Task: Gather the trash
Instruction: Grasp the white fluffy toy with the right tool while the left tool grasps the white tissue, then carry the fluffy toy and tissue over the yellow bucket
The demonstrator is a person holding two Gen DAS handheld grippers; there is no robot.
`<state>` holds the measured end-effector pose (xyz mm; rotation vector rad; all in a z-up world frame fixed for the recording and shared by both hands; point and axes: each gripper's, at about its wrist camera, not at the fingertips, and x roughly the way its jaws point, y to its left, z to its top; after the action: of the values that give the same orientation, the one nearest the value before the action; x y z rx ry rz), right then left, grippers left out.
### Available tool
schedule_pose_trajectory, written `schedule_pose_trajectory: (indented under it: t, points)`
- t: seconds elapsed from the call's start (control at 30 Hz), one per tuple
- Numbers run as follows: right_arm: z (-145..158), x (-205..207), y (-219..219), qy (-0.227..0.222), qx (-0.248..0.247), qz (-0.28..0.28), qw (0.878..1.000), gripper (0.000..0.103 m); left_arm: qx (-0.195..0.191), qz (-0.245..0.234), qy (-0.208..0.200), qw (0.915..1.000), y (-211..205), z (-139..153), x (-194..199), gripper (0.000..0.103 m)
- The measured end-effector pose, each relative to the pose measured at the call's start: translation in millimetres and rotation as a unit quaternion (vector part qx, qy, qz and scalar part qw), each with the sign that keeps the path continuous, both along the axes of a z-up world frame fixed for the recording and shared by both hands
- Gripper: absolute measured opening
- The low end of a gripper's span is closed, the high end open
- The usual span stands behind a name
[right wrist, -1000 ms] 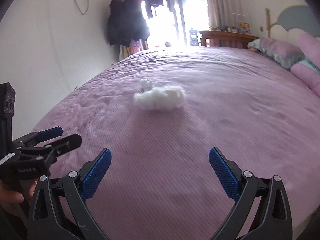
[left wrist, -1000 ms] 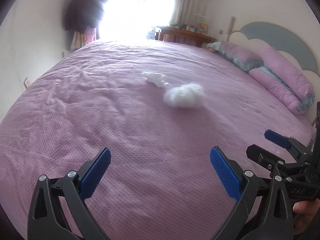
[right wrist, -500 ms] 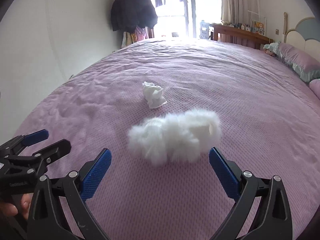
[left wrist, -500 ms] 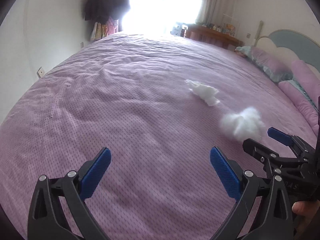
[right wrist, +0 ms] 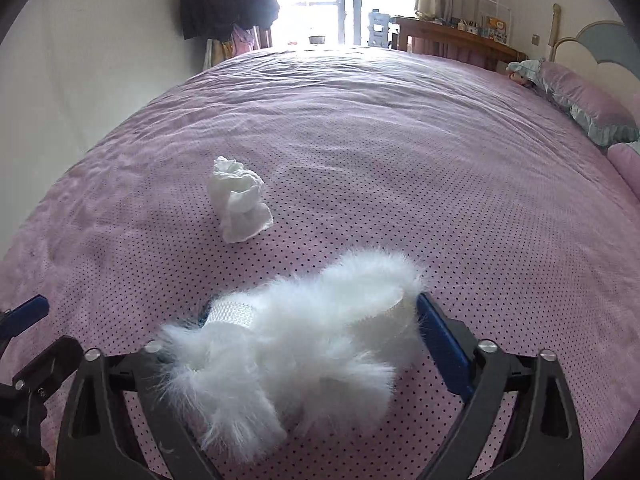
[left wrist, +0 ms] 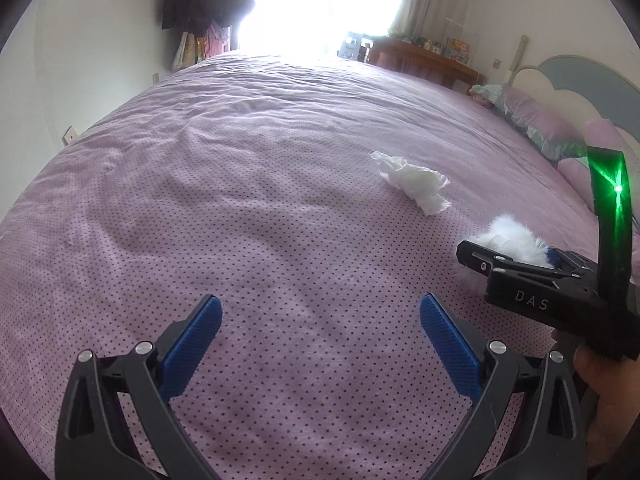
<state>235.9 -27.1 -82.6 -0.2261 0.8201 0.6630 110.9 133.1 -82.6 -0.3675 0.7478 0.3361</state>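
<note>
Trash: two pieces lying on bed [right wrist: 400,140]: one crumpled tissue [right wrist: 238,204] mid-left, one fluffy white tuft [right wrist: 304,336] sitting bottom centre between wide-spread right gripper [right wrist: 316,328] fingers, unclamped; left gripper [left wrist: 320,328] gaping, holding nothing.

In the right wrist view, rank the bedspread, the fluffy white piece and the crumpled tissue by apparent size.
1. bedspread
2. fluffy white piece, though it sits nearest the camera, between the right gripper's fingers, so its true size is unsure
3. crumpled tissue

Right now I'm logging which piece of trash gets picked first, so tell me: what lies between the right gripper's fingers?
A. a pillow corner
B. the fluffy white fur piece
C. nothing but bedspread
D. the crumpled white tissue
B: in the right wrist view the fluffy white fur piece fills the gap of the right gripper, its jaws wide apart, while the crumpled tissue lies farther off on the bedspread.
</note>
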Motion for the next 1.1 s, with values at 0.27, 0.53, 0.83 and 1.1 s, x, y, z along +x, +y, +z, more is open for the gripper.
schedule_pose_trajectory:
  t: [0.27,0.53,0.83,1.1]
  points:
    - [11,-9,-27,0.001,0.028,0.034,0.999,0.049,-0.011,-0.014,-0.008,0.9998,-12,9,19,0.099]
    - [22,-4,-51,0.000,0.047,0.043,0.998,0.049,-0.008,0.005,0.000,1.0000,-21,12,72,0.099]
    - [21,9,-62,0.008,0.056,0.050,0.997,0.049,-0.011,0.025,0.009,0.9996,-9,2,148,0.092]
    - [19,4,-72,0.014,0.063,0.057,0.996,0.050,-0.024,0.026,0.033,0.9988,-3,-9,169,0.030]
